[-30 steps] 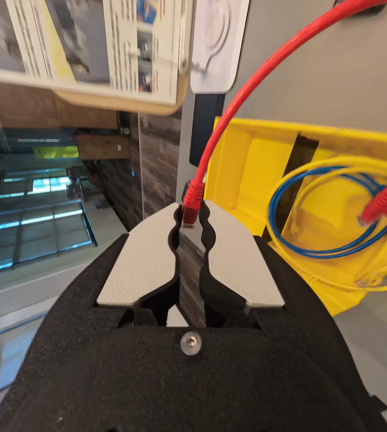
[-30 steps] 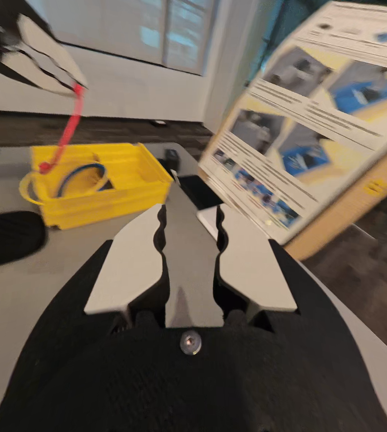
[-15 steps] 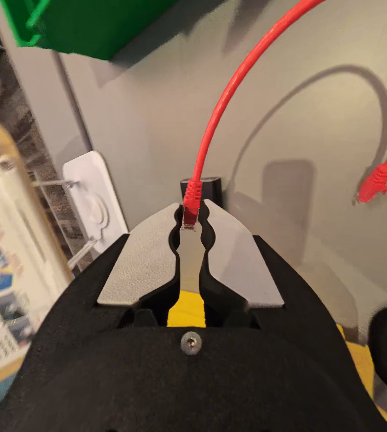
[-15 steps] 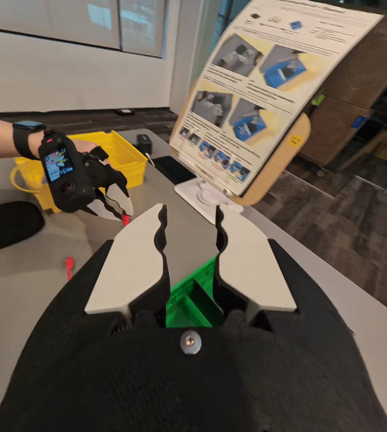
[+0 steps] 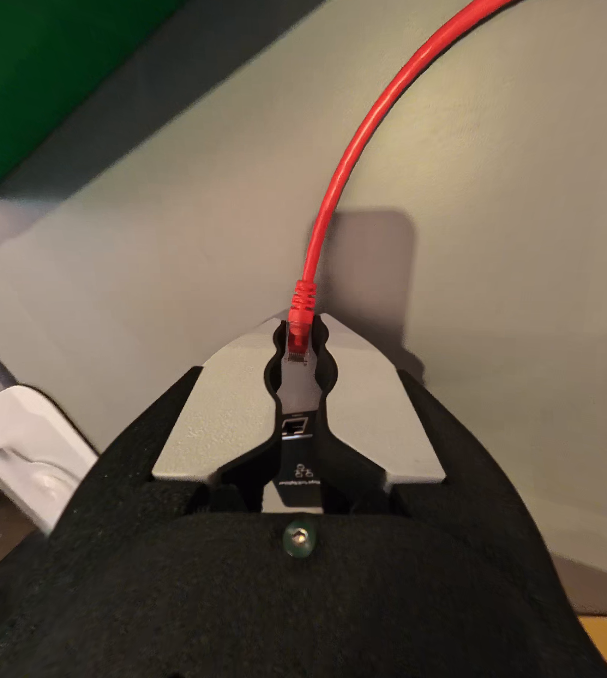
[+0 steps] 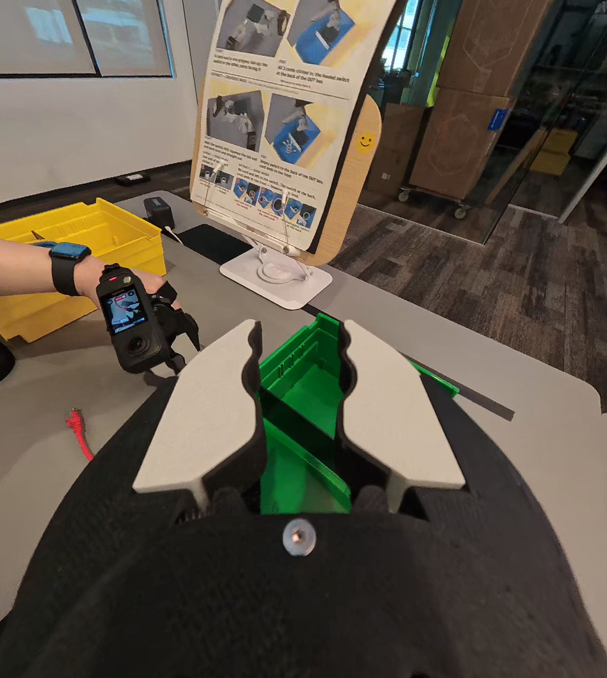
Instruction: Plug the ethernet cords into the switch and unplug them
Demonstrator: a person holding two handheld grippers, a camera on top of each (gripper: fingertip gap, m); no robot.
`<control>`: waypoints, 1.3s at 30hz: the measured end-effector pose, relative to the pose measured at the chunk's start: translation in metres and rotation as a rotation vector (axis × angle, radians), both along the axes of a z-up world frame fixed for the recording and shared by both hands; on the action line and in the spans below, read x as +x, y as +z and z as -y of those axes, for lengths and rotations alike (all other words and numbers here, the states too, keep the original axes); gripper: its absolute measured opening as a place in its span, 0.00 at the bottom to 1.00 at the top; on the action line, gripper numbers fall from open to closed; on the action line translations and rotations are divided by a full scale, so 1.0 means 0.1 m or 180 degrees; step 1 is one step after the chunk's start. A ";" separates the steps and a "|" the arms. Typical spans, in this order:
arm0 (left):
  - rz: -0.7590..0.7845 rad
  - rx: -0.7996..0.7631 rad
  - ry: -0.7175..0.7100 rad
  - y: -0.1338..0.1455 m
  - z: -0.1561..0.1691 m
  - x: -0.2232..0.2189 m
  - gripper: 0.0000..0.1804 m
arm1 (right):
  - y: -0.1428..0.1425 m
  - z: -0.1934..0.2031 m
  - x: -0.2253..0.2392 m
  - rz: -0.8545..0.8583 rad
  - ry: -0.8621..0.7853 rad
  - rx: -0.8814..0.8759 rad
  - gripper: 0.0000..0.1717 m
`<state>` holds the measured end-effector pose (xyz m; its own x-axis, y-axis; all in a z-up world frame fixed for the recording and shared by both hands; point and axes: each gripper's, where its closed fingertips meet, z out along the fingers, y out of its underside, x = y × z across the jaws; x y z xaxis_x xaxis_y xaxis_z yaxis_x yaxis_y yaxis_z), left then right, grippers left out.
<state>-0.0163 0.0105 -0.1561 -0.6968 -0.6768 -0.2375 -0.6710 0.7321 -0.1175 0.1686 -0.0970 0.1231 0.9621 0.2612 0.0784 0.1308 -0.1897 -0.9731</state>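
In the left wrist view my left gripper [image 5: 300, 324] is shut on the red ethernet plug [image 5: 299, 339], pinched at the fingertips with its contacts facing me. The red cord [image 5: 349, 165] arcs up and to the right. Between the fingers, lower down, a black switch [image 5: 296, 440] with one port shows on the grey table [image 5: 148, 257]. In the right wrist view my right gripper [image 6: 300, 330] is open and empty above a green bin [image 6: 305, 389]. The left gripper [image 6: 181, 348] hovers just to its left. The cord's other red plug [image 6: 75, 425] lies on the table.
A yellow bin [image 6: 74, 234] stands at the back left. An instruction board [image 6: 280, 121] on a white stand [image 6: 276, 279] is behind the green bin. A person's arm with a dark watch [image 6: 67, 264] reaches in from the left. The table edge runs along the right. Across from one pair of fingers to the other is roughly 35 centimeters.
My left gripper has swung away from the yellow bin and down over the table, the red plug still in its grip; the black switch has come into view. My right gripper has moved over the green bin.
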 end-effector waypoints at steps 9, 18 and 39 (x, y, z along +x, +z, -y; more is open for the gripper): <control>0.0554 -0.0115 0.0357 0.57 -0.05 0.01 0.21 | -0.07 -0.05 0.00 0.0058 0.0004 -0.0106 0.24; 0.1374 -0.0060 0.1755 1.88 -0.20 -1.92 0.20 | -0.12 -0.13 0.00 0.0093 -0.0048 -0.0179 0.24; 0.0864 0.0157 0.2179 0.82 -1.21 -2.91 0.20 | -0.38 -0.30 0.04 0.0401 -0.0206 -0.0547 0.24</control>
